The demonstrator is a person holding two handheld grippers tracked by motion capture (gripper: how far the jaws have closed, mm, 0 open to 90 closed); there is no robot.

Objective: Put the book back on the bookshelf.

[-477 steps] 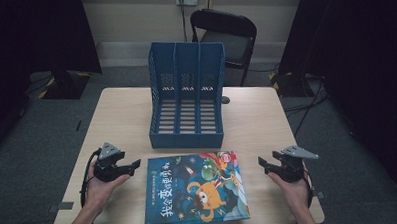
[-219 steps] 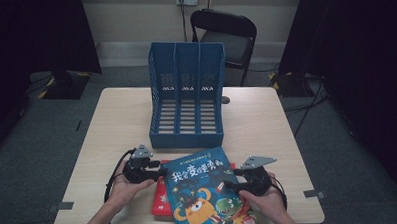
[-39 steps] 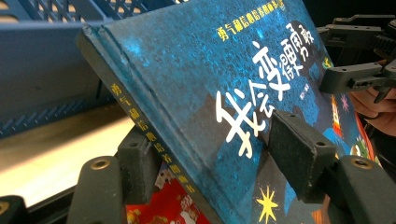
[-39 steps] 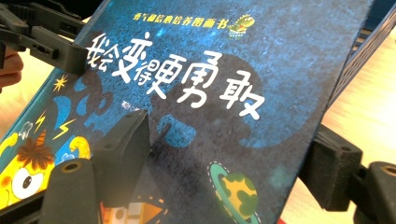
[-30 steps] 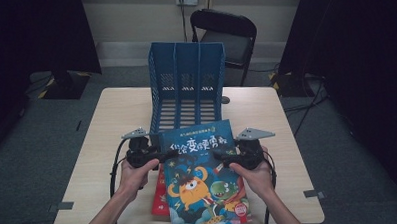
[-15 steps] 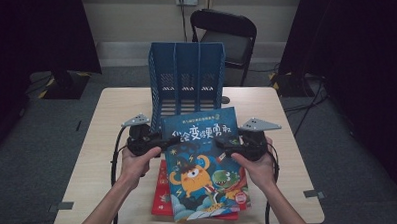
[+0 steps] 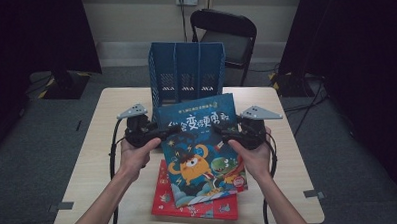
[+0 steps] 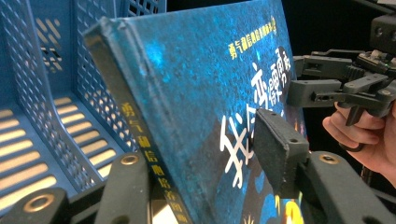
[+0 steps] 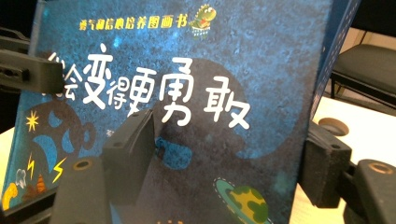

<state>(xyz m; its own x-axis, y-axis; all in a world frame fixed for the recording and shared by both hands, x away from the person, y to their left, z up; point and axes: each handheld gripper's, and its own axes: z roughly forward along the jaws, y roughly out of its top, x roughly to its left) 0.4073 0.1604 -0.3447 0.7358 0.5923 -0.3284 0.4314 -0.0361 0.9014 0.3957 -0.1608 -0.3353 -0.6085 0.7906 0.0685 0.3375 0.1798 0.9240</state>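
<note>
Lifted higher since before — blue book now tilted above the red book, just before the file rack; your left gripper jaws, just closing, and right gripper pinch its edges. Uneven grip — it could twist, miss a slot.

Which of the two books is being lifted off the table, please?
The blue book, gripped at its sides by the left tool and right tool; the red book lies flat beneath.

The blue book has a glossy card cover; the file rack is perforated blue plastic.
</note>
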